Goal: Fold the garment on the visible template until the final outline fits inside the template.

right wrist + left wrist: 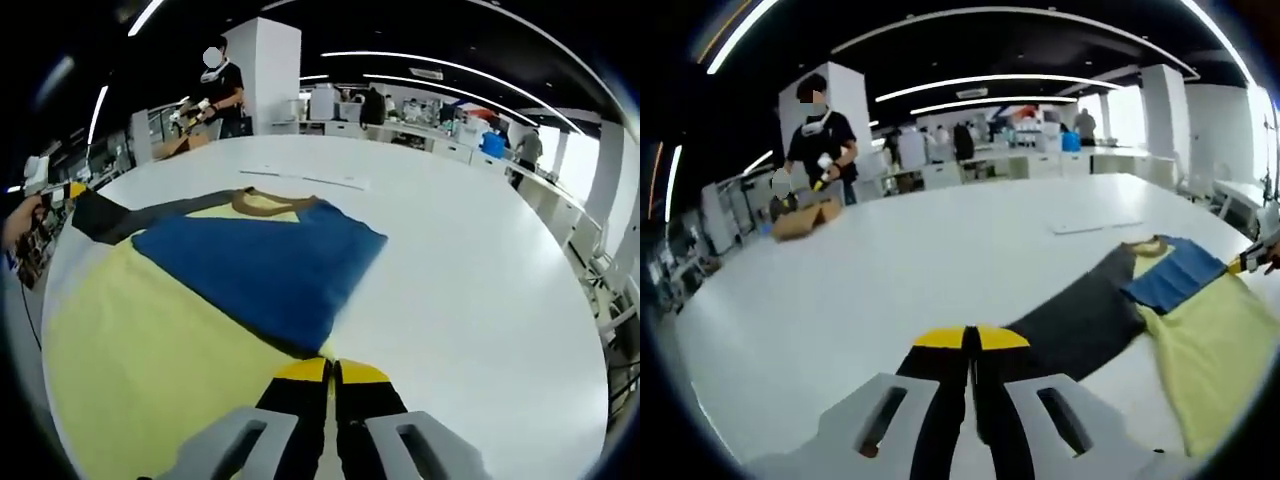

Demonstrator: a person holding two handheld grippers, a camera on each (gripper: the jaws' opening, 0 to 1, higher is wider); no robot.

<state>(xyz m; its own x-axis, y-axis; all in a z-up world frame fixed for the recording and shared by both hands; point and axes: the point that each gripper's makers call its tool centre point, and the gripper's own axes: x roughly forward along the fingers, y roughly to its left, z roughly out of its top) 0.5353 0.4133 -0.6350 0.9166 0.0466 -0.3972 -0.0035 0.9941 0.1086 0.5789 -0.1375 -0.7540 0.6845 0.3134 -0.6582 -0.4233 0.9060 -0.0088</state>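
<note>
White worktop [890, 270] filled most of the left gripper view, broad and curved. Our left gripper [971, 342] rose from the bottom with its yellow-tipped jaws clenched together; they seemed to pinch the end of a dark grey sleeve [1080, 320], though we could not tell for certain that cloth lay between them. That sleeve ran away to the right and joined the garment [1210, 340], pale yellow with a blue panel folded over near the tan collar. A flat white sheet [1095, 225] lay on the worktop beyond the garment, apart from it. Far off on the left, a person [820, 135] stood at a cardboard box [805, 218].

Turning to the right gripper view, we saw the right gripper [330, 375] at the bottom, jaws likewise clenched, meeting at the near edge of the garment [150, 340] where the blue fold [265, 270] ended. Again we could not tell whether fabric was caught. The grey sleeve [130, 215] stretched off to the far left.

We judged the main risk to be uneven pulling: if one gripper tugged harder, the blue fold could slide open or the whole garment could skew, leaving its outline too wide.
</note>
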